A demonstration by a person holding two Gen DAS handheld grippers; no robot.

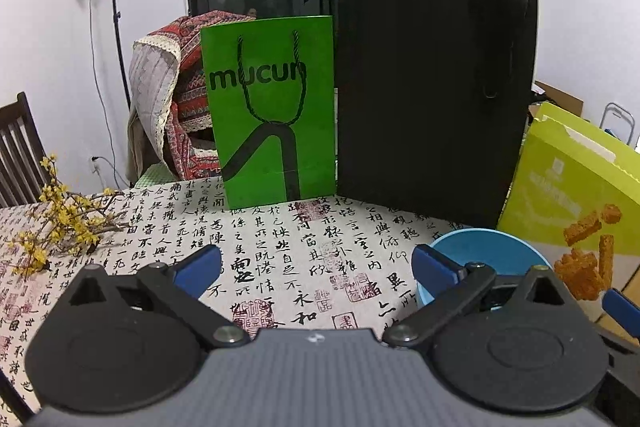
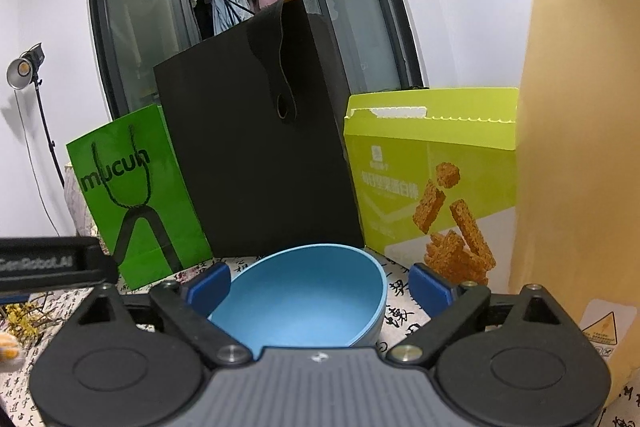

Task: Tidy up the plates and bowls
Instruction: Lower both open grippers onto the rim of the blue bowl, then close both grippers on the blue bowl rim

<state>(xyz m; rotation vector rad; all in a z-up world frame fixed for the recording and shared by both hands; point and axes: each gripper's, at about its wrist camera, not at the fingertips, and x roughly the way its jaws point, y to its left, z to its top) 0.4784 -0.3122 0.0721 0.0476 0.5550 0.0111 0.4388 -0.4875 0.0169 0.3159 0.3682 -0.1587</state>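
A light blue bowl (image 2: 304, 303) rests on the calligraphy tablecloth (image 1: 280, 239), and no plate is in view. My right gripper (image 2: 318, 281) is open with the bowl between its jaws. The left pad (image 2: 210, 285) sits at the bowl's left rim, and the right pad (image 2: 430, 293) stands apart from it. In the left wrist view the same bowl (image 1: 486, 255) lies to the right, partly hidden by my right finger (image 1: 436, 267). My left gripper (image 1: 316, 261) is open over bare cloth and holds nothing.
A green paper bag (image 1: 272, 115), a tall black bag (image 1: 432, 99) and a lime snack box (image 1: 580, 211) stand in a row behind the bowl. A tall yellow bottle (image 2: 576, 147) rises close on the right. Yellow flower twigs (image 1: 60, 227) lie at the left.
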